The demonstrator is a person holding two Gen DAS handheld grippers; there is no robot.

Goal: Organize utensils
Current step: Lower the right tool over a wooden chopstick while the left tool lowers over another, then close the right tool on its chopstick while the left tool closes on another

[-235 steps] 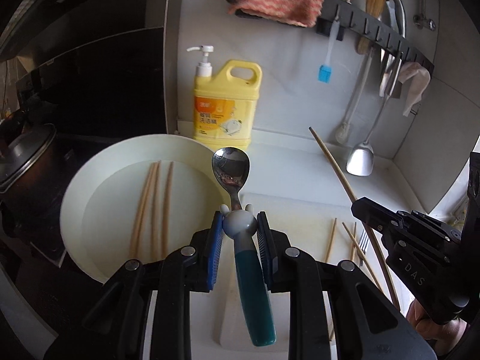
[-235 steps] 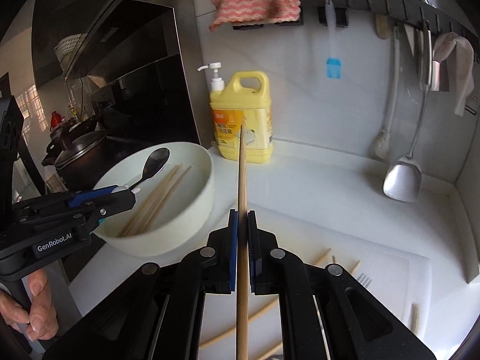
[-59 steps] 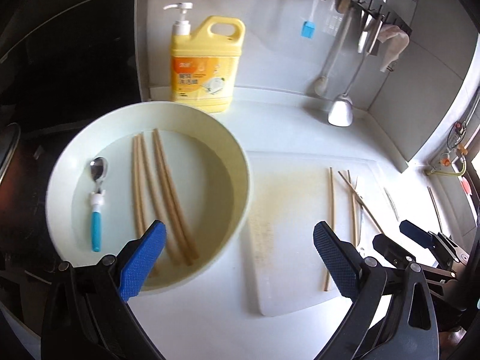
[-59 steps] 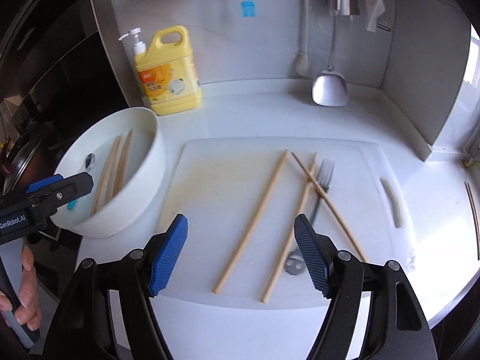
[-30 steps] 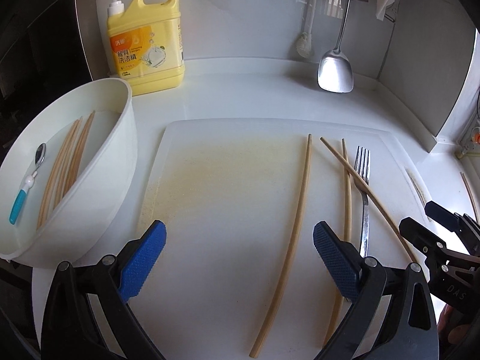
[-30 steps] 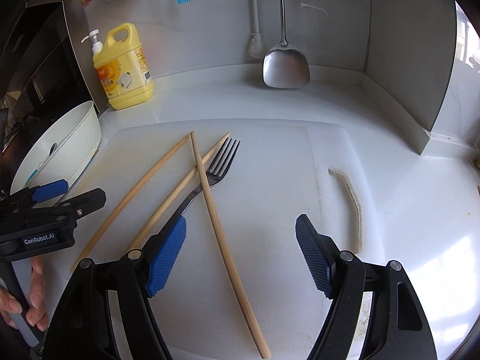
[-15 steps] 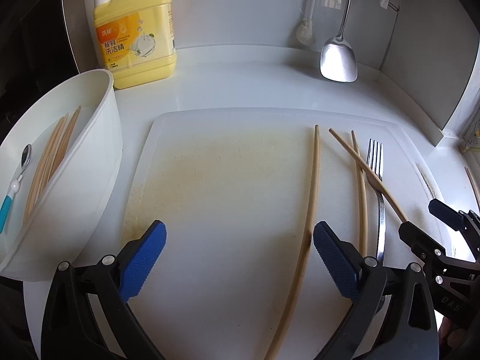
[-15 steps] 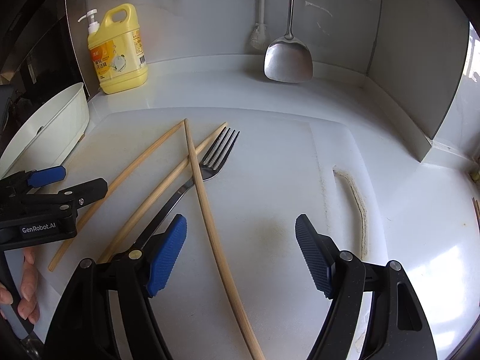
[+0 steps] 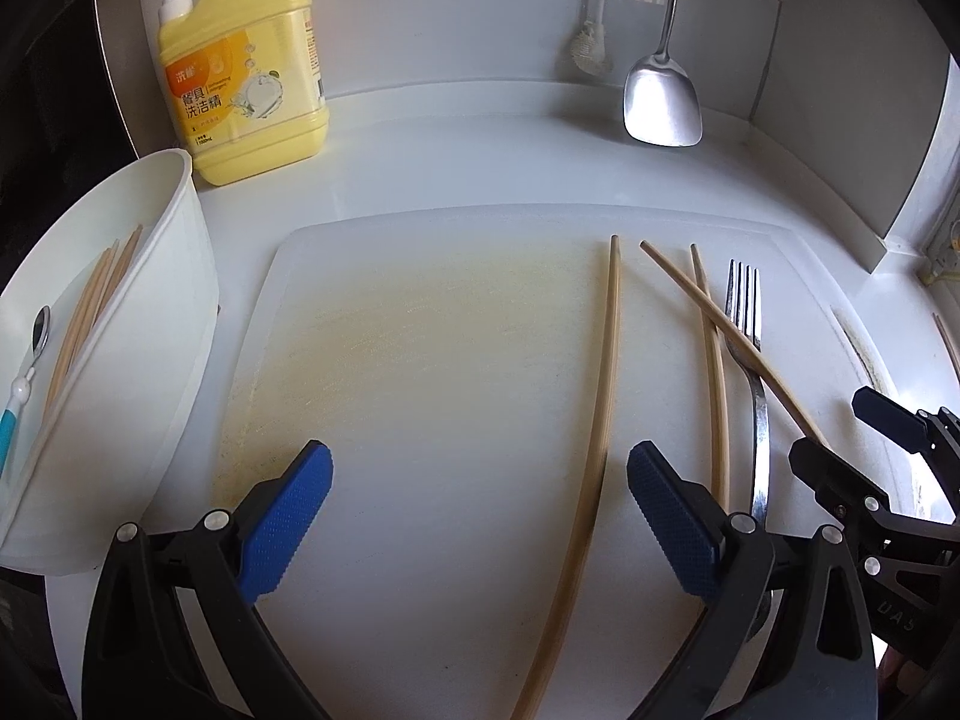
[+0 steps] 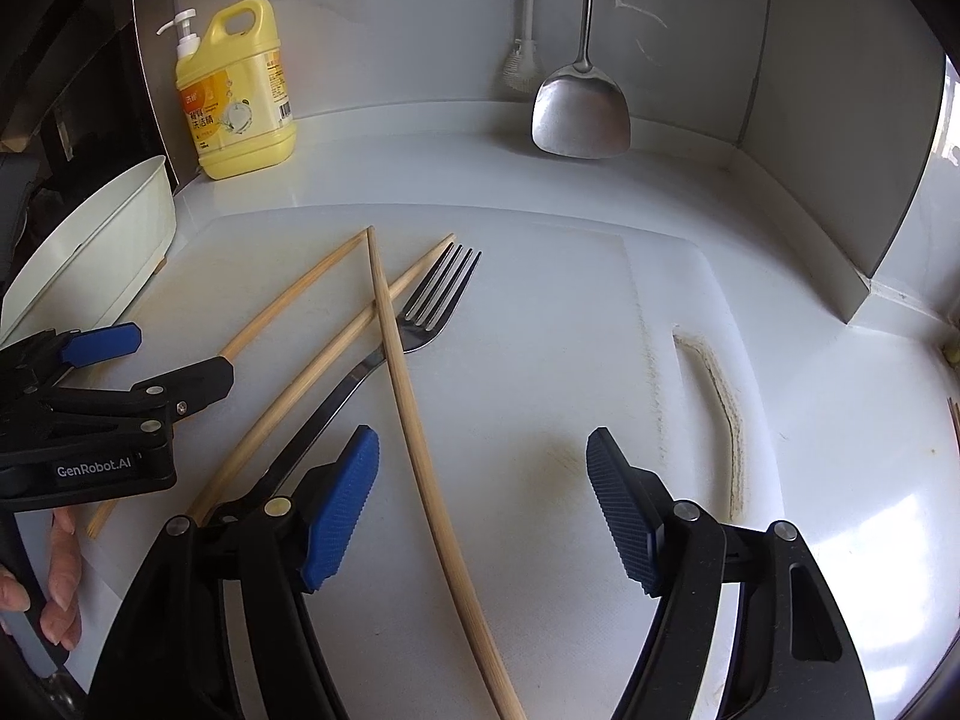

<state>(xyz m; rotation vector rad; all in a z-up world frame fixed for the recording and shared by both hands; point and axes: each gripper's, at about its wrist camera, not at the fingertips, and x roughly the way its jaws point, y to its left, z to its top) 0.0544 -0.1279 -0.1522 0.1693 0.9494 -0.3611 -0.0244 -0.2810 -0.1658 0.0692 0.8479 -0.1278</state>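
Observation:
Three wooden chopsticks and a steel fork (image 9: 757, 408) lie on the white cutting board (image 9: 420, 360). My left gripper (image 9: 480, 516) hovers open over the board, and the long lone chopstick (image 9: 606, 390) runs between its jaws close to the right pad, untouched. My right gripper (image 10: 480, 504) is still wide but its jaws are closing. The crossing chopstick (image 10: 408, 408) lies between them near the left pad, and neither pad presses on it. The fork (image 10: 432, 312) lies just left of it. A white bowl (image 9: 150, 360) at the left holds several chopsticks and a blue-handled spoon (image 9: 24, 372).
A yellow detergent bottle (image 9: 240, 60) stands at the back left. A steel spatula (image 9: 660, 102) hangs against the back wall. The left gripper (image 10: 174, 354) shows at the left of the right wrist view, with a hand below it. A wall corner closes the right side.
The left gripper has come closer to the board and shifted right, so the bowl slid toward the left edge. The right view has drawn slightly nearer the crossing chopstick.

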